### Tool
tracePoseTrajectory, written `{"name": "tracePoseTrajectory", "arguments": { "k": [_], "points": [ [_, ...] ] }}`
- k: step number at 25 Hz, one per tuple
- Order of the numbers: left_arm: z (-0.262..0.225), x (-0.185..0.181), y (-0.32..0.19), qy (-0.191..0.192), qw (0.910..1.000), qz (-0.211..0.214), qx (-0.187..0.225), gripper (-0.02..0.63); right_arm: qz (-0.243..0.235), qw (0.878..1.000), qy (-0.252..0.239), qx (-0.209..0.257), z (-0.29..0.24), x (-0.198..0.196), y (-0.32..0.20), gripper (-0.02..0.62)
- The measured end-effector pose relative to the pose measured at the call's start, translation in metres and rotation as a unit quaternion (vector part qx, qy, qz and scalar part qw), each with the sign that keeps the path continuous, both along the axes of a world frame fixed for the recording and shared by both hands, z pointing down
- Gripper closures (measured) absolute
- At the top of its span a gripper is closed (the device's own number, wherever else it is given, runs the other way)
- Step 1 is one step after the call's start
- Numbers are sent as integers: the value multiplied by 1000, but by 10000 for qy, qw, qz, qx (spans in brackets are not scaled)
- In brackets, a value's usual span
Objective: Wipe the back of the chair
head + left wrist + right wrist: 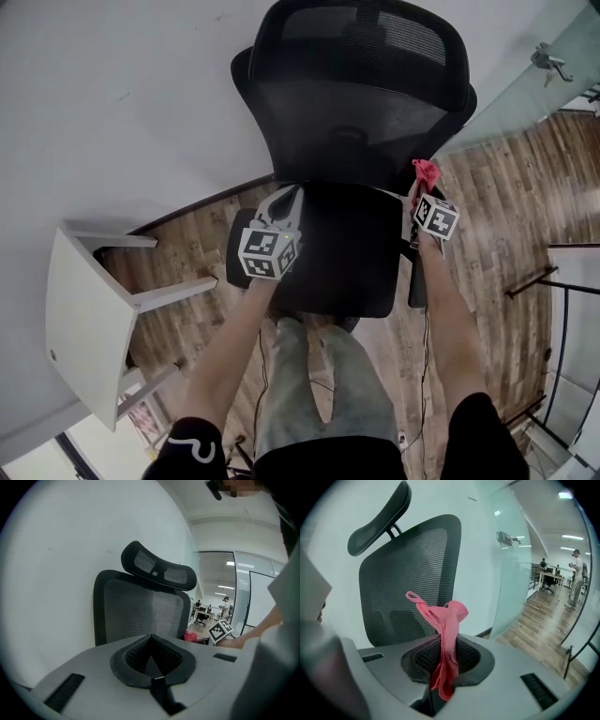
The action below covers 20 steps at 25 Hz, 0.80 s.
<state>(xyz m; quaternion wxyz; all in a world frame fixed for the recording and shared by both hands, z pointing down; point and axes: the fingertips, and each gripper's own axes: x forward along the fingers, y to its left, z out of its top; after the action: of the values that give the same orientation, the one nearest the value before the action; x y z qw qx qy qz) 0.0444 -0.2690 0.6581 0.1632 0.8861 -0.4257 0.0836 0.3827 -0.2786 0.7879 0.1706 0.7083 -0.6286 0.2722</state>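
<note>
My right gripper (445,667) pinches the pink cloth (446,620), the upright chair back (412,569) just ahead; my left gripper (152,660), closed and empty, sits farther off.

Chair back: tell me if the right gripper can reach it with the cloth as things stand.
Probably yes. The right gripper, shut on the pink cloth, points at the chair back with nothing between them.

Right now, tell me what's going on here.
A person stands over a black office chair with a hand-held gripper in each hand. The right hand-held gripper is shut on a pink cloth, held near the right edge of the mesh backrest. Wiping doesn't look started. The left hand-held gripper is shut on nothing, at the chair's left side.
</note>
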Motion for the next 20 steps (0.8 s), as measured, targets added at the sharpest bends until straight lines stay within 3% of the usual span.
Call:
{"name": "tracePoseTrajectory", "arguments": {
  "k": [4,8,15,20],
  "points": [
    [1,-3,0,79,10000,-14,9,584,-392,9990,-43,208,-16,-28,1,529],
    [10,-22,2,131,9999,30,-75,584,-993,9939,-216,436,-20,-94,-6,529],
    [25,-95,-3,102,9998,26,-185,584,-1526,9871,-282,403,-23,-217,-27,528],
    [31,-143,-15,297,9991,-87,-286,584,-1789,9828,-253,382,-17,-288,-46,525]
  ]
}}
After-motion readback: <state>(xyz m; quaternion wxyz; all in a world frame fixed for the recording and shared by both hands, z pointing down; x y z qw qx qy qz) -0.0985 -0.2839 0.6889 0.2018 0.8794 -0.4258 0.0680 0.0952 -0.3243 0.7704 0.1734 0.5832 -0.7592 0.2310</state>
